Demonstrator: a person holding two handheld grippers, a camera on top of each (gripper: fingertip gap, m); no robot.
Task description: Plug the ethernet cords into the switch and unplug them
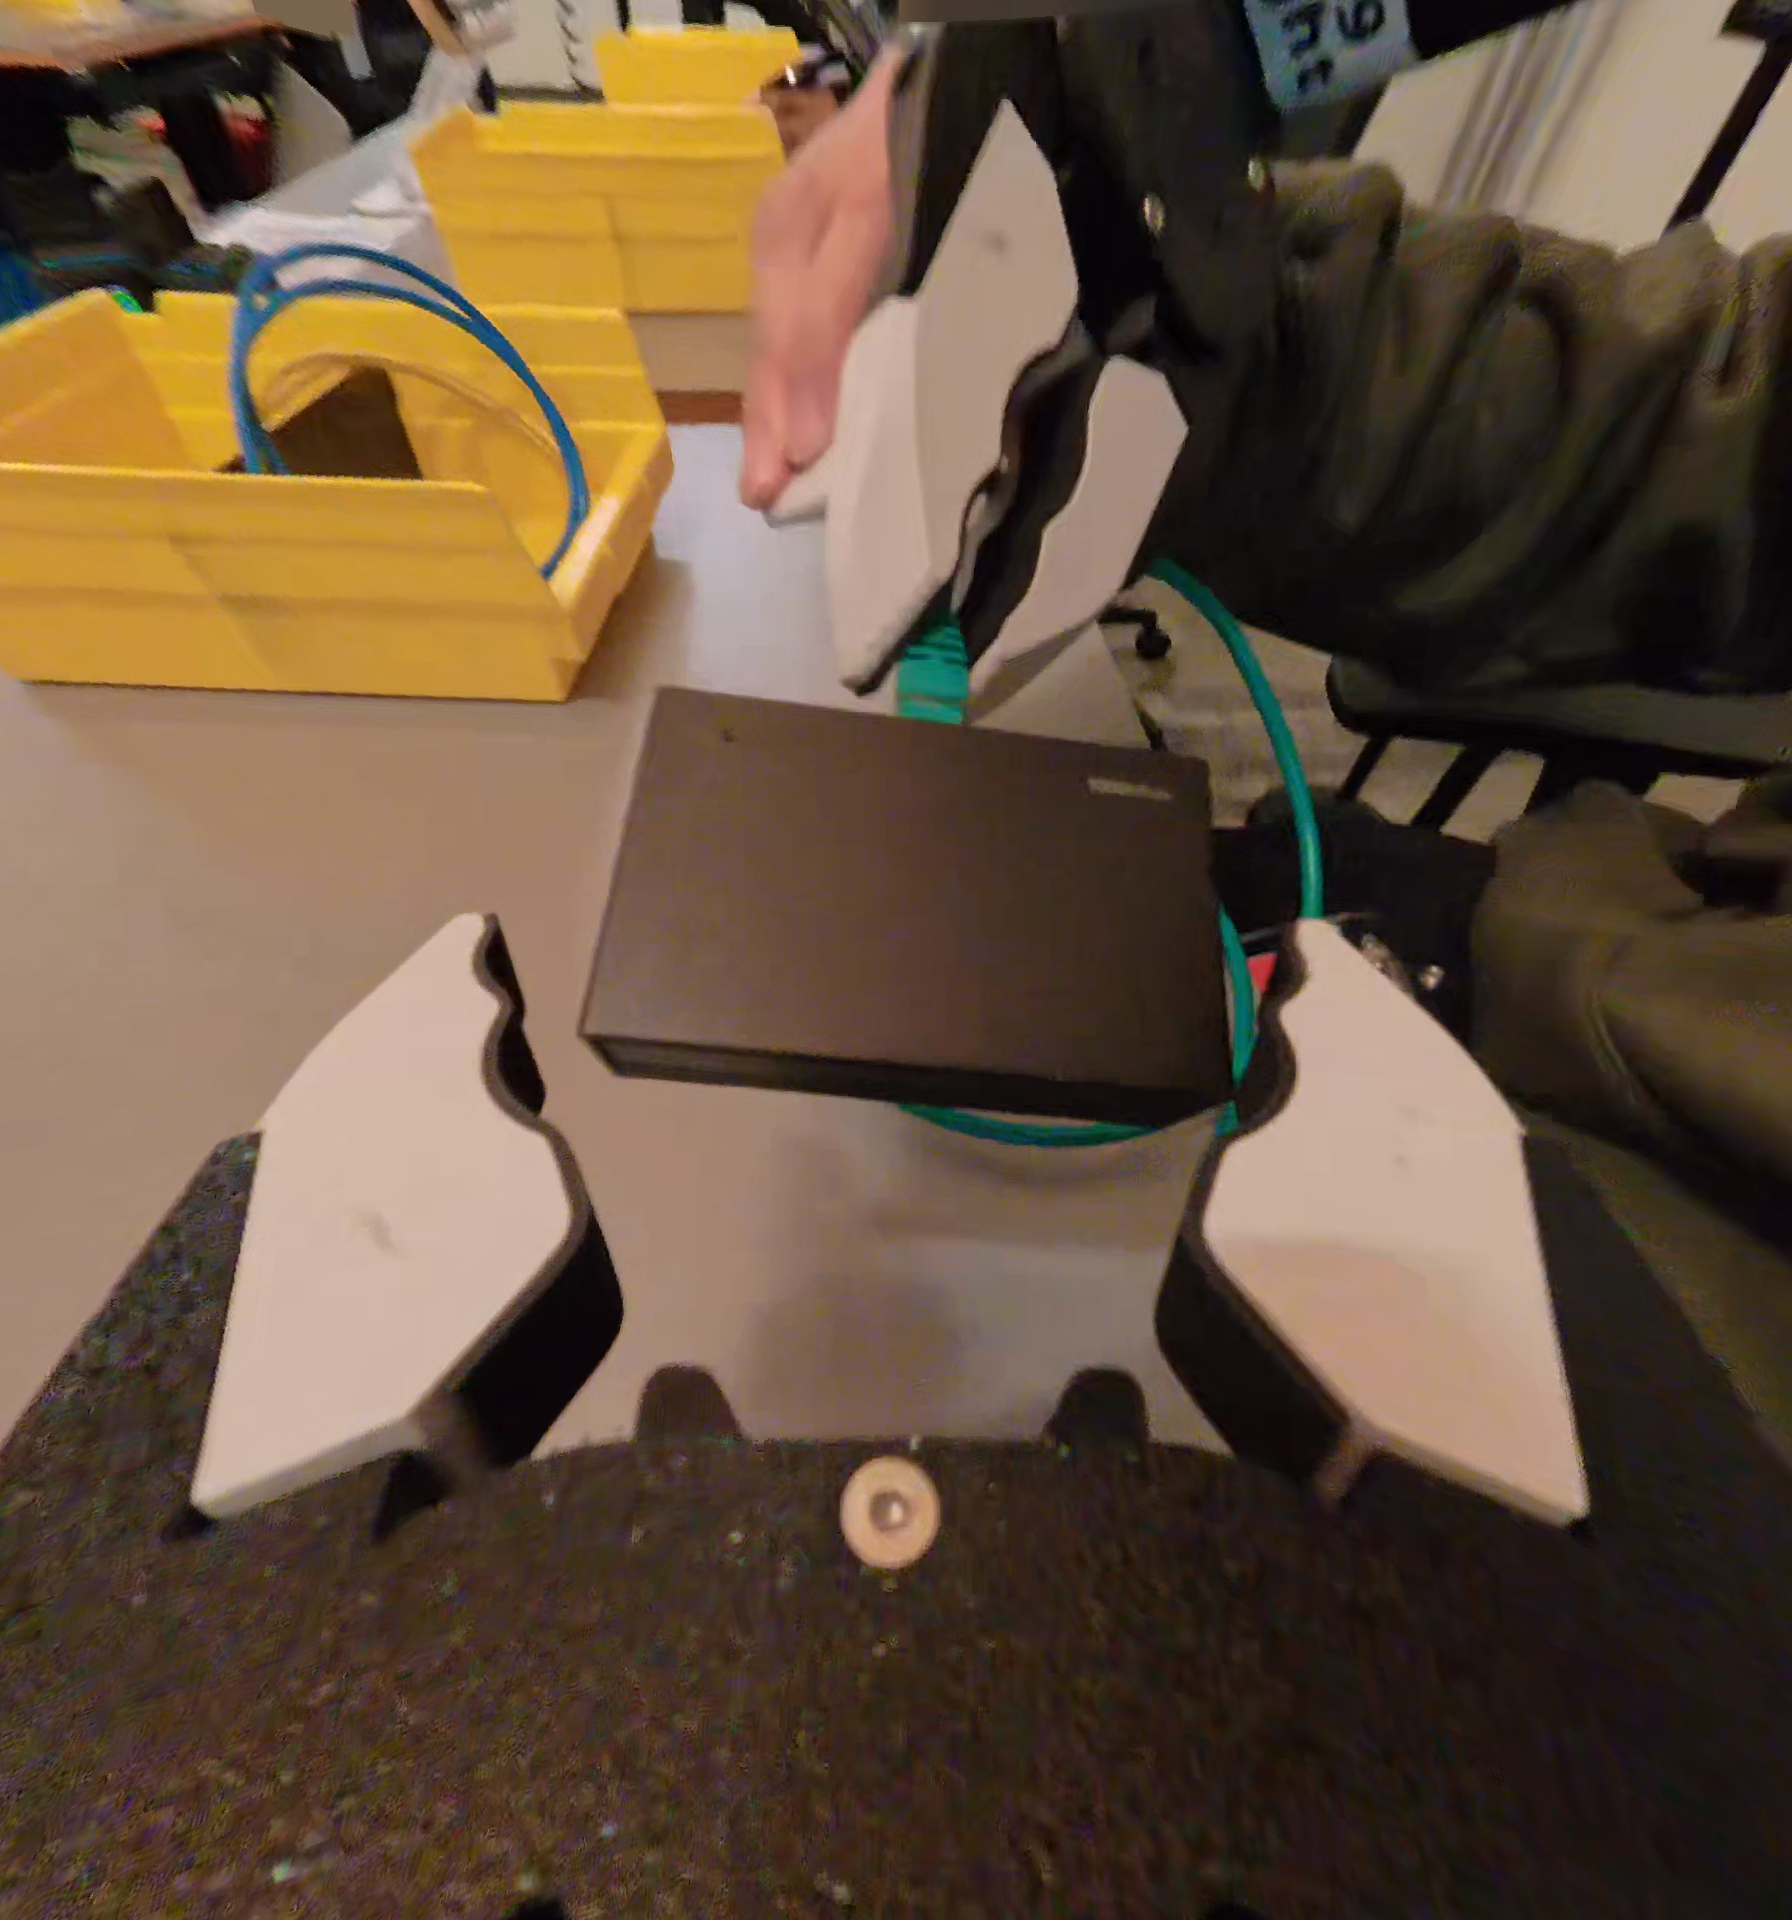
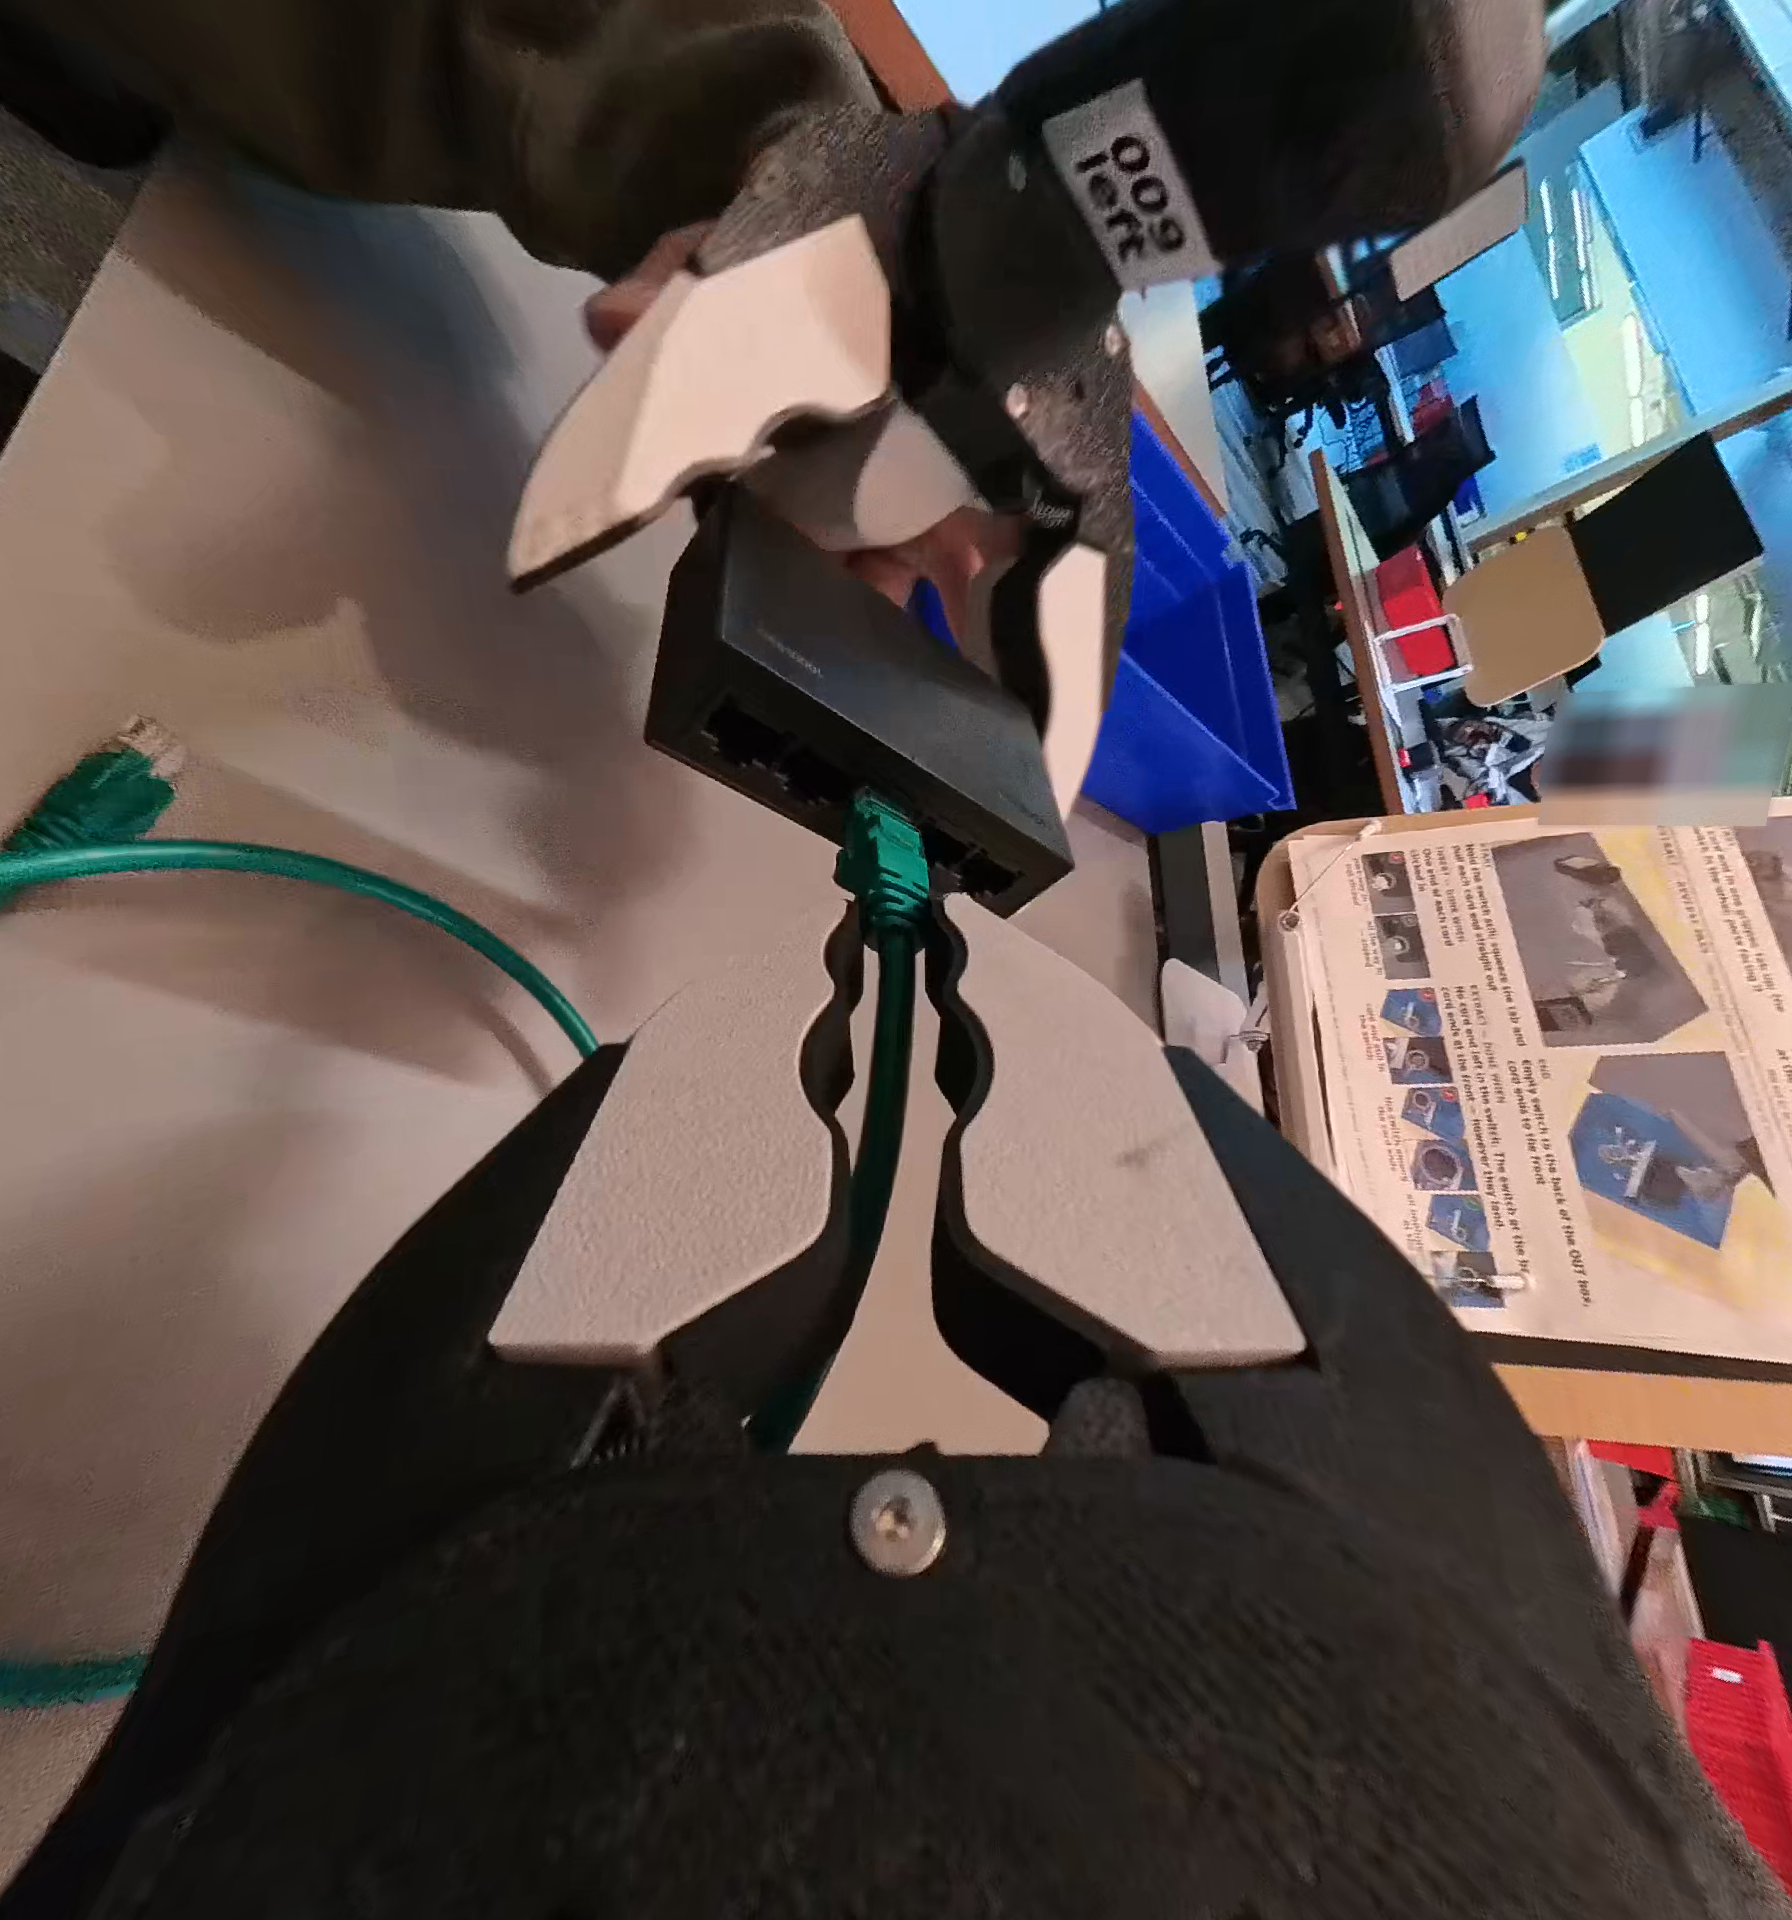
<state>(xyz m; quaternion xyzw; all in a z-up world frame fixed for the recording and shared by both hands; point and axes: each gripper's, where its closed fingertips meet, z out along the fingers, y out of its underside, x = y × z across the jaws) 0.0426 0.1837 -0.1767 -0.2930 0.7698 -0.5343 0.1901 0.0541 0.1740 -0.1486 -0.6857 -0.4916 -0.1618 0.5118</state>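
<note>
A black ethernet switch (image 1: 902,904) hangs tilted above the grey table (image 1: 196,883). My left gripper (image 1: 892,940) clamps it by its two sides at the near end. In the right wrist view its white fingers (image 2: 705,416) flank the switch (image 2: 871,707). My right gripper (image 2: 887,925) is shut on a green ethernet cord (image 2: 887,1091) just behind its plug (image 2: 881,862). The plug sits in a port on the switch's front face. The right gripper (image 1: 928,665) also shows in the left wrist view at the switch's far edge. The cord's other plug (image 2: 113,790) lies loose on the table.
A yellow bin (image 1: 248,582) holding a blue cord (image 1: 404,291) stands at the left, with another yellow bin (image 1: 601,208) behind it. A blue bin (image 2: 1183,675) and a board with an illustrated sheet (image 2: 1546,1091) are beside the table. A green cord loop (image 1: 1297,790) trails off the table edge.
</note>
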